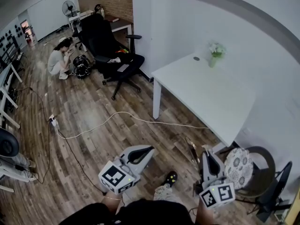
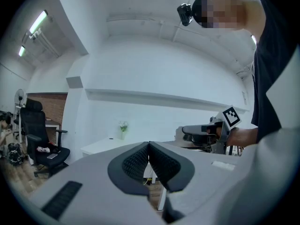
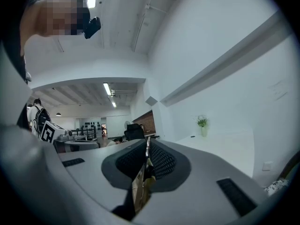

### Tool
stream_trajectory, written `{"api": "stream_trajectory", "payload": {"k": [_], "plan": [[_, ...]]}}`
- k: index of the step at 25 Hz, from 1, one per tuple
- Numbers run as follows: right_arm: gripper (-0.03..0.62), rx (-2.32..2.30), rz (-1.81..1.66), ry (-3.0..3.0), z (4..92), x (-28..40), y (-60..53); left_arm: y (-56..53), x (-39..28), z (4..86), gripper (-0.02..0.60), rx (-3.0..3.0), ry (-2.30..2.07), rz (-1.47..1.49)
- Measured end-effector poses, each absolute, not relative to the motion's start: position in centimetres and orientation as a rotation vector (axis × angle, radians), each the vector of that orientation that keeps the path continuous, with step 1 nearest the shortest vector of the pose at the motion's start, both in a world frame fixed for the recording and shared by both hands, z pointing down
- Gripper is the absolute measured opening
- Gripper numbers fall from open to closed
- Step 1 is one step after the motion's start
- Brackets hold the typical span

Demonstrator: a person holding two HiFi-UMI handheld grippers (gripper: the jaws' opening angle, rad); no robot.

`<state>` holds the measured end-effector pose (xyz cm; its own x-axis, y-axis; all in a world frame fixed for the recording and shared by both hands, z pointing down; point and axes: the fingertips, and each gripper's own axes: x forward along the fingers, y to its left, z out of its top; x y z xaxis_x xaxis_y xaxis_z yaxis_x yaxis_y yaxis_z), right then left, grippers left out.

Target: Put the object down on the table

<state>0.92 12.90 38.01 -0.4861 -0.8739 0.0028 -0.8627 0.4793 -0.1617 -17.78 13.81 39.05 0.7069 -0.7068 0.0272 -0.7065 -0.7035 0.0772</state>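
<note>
Object: a thin flat object [image 3: 139, 189], tan and sheet-like, is showing edge-on; I cannot tell what it is.
Where: it is sitting between the pads of the right claw [image 3: 147, 142], hanging over the wooden floor [image 1: 93, 111] and not yet over the desk [image 1: 206, 97].
Right claw: it is pinching the sheet, its jaws nearly together with only the sheet's thickness between them.
Left claw: the left claw [image 2: 149, 146] is pressing its jaws together on nothing, and is hovering at 9 o'clock of the right one in the head view.
Handling: it is looking light and thin, likely bending under its own weight. A glossy face could be making it slippery, so a firm pinch seems wise.
Hold: the pads are gripping near one edge. That is probably leaving the free part drooping, so it may touch down first.
Axis: in the right gripper view its long side is running from the jaw tips towards 6 o'clock, with its faces turned to the pads. In the head view a sliver [image 1: 192, 149] is pointing to about 11 o'clock.
Desk: it is lying at 12 o'clock of the right claw, well apart, mostly bare, with a small vase of flowers [image 1: 215, 53] at its far corner.
</note>
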Motion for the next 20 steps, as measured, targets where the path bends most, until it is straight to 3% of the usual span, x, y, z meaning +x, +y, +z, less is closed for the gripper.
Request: {"api": "stream_trajectory", "payload": {"k": [20], "plan": [[0.026,-1.540,-0.206,2.614,37.3,9.3,-0.4,0.4,-10.1,38.0,-0.006,2.842,-1.198,0.010]]}}
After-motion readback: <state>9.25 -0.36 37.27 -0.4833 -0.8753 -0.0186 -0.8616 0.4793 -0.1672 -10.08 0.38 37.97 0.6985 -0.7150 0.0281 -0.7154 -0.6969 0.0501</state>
